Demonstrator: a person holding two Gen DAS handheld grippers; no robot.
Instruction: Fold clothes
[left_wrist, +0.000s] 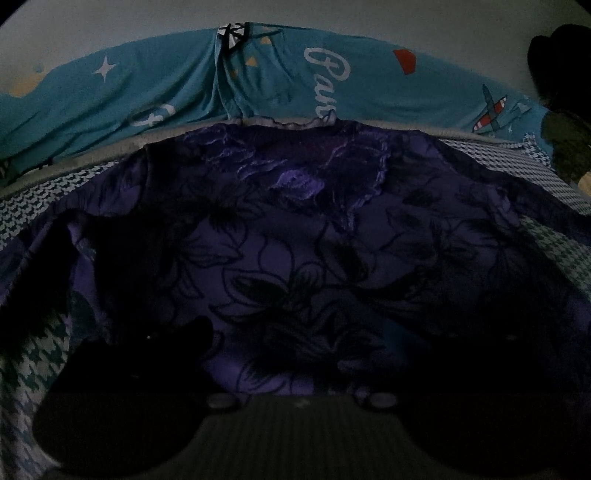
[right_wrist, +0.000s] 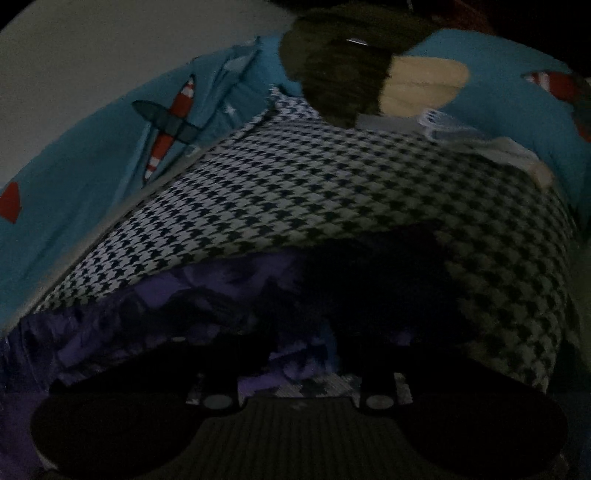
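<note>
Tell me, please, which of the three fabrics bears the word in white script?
The turquoise sheet does, beside printed aeroplanes; the purple floral garment and houndstooth cloth carry only patterns.

The flowered garment (left_wrist: 295, 229) lies spread on the houndstooth cloth (right_wrist: 314, 184), which shows past its left and right edges, while behind both the printed sheet (left_wrist: 166, 92) runs across the bed, with a stuffed toy (right_wrist: 340, 70) at the cloth's far edge.

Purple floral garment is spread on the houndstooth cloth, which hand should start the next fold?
Left, probably. The left gripper hangs right over the purple floral garment, which fills its view. The right gripper sits at the garment's edge, looking mostly at the houndstooth cloth.
</note>
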